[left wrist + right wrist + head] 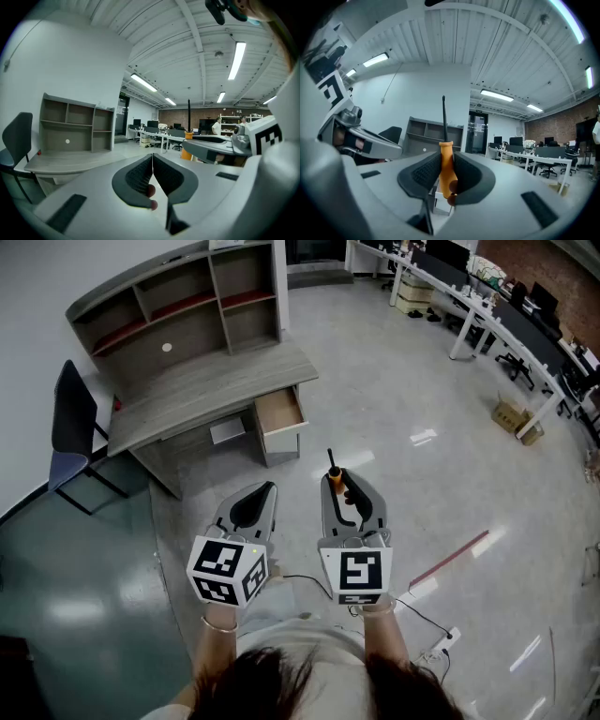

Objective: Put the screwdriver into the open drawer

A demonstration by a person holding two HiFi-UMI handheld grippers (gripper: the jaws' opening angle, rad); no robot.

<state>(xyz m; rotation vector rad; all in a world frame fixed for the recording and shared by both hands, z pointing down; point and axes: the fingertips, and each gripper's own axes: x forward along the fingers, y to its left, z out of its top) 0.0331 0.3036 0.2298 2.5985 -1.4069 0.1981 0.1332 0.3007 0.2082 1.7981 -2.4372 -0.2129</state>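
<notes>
My right gripper [343, 486] is shut on the screwdriver [338, 477], held in the air above the floor. Its orange handle [447, 169] sits between the jaws and its black shaft [444, 117] sticks out past them. The open drawer [279, 412] hangs out from under the right end of the grey desk [202, 388], ahead and slightly left of both grippers. Beside the right one, my left gripper [255, 503] is shut with nothing in it; its pads [140, 174] meet in the left gripper view. The right gripper [215, 145] and orange handle [188, 136] show there too.
A grey shelf hutch [178, 298] stands on the desk. A dark chair [73, 432] sits left of it. A cable and power strip [441, 641] lie on the floor by my right side. Office desks and chairs [506, 320] line the far right.
</notes>
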